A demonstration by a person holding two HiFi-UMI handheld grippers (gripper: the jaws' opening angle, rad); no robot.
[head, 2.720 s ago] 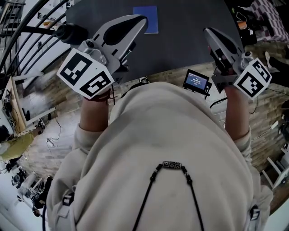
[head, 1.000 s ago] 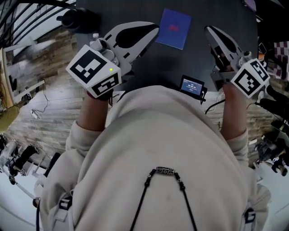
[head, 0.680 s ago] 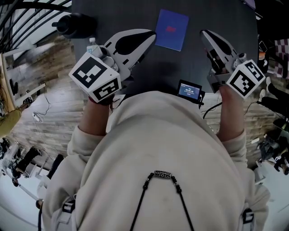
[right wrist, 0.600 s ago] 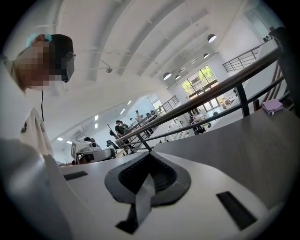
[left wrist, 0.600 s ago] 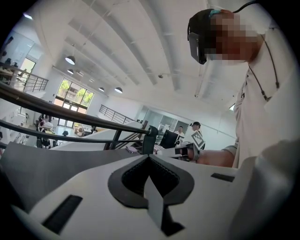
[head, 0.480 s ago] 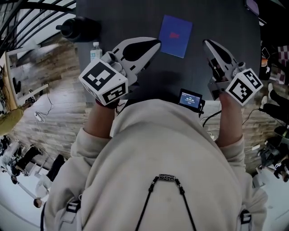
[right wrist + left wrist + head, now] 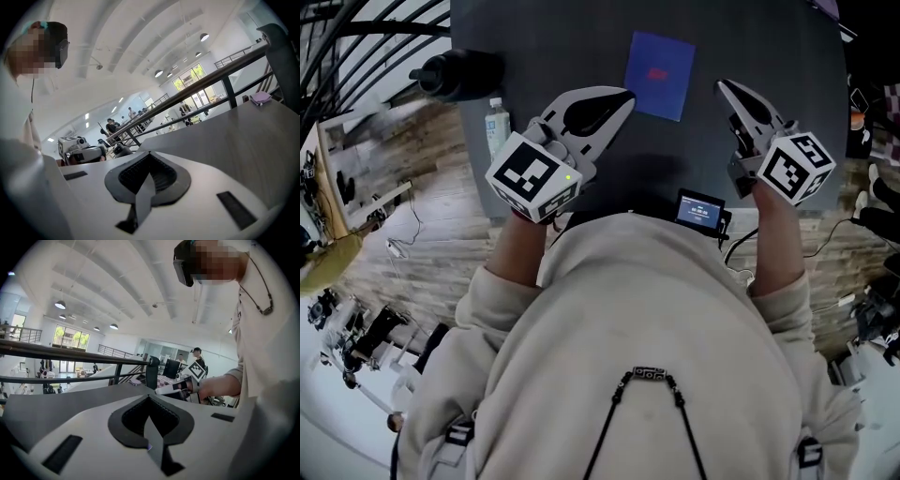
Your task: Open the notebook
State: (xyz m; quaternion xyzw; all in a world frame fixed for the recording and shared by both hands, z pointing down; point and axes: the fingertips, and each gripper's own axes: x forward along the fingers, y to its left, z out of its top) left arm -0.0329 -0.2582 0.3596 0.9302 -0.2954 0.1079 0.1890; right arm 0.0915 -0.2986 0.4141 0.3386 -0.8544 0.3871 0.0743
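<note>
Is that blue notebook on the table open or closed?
Closed. The blue notebook lies flat on the dark table, with only its cover showing and no pages visible.

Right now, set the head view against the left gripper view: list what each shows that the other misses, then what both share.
Head view only: the closed blue notebook lying untouched on the table, a water bottle at the table's left edge, and a small screen at its near edge.
Left gripper view only: ceiling lamps, a railing and a standing person in the background.
Both: the left gripper, jaws together and empty, the right gripper, and the wearer's light sweatshirt.
</note>
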